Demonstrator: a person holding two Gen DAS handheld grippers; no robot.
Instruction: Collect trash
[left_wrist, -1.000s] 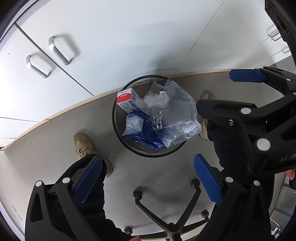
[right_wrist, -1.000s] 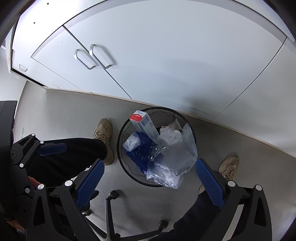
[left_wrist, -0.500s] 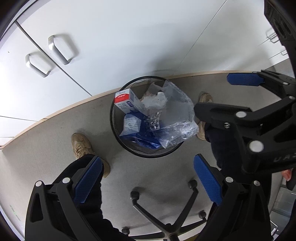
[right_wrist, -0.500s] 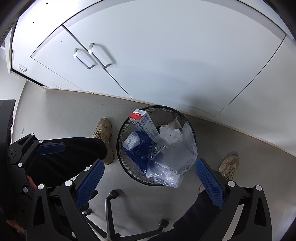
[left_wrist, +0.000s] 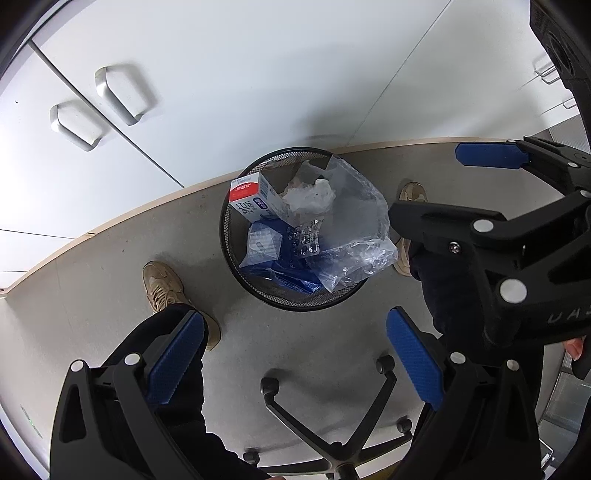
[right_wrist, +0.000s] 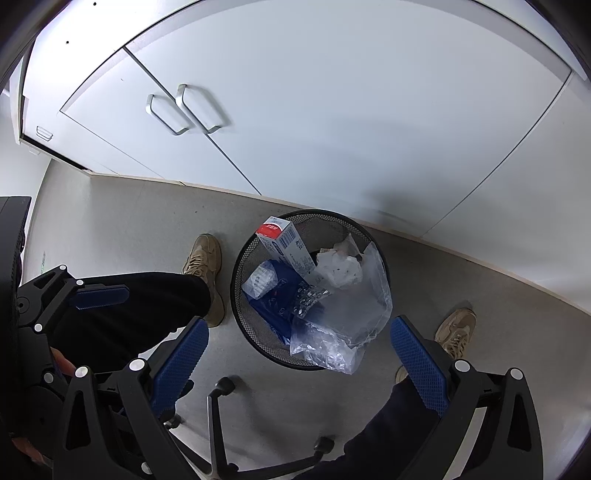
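Both claws, my left (left_wrist: 295, 362) and my right (right_wrist: 299, 354), hang spread wide and empty above the mesh bin (right_wrist: 247, 325), which sits at twelve o'clock, stuffed with a plastic bag (right_wrist: 351, 314) and carton (right_wrist: 286, 240).

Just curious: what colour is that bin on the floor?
The wire-mesh bin is black; clearest in the right wrist view.

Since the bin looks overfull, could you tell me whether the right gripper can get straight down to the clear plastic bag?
Probably yes: the right gripper is open and empty above the bin, and the plastic bag lies on top, spilling over the rim, uncovered.
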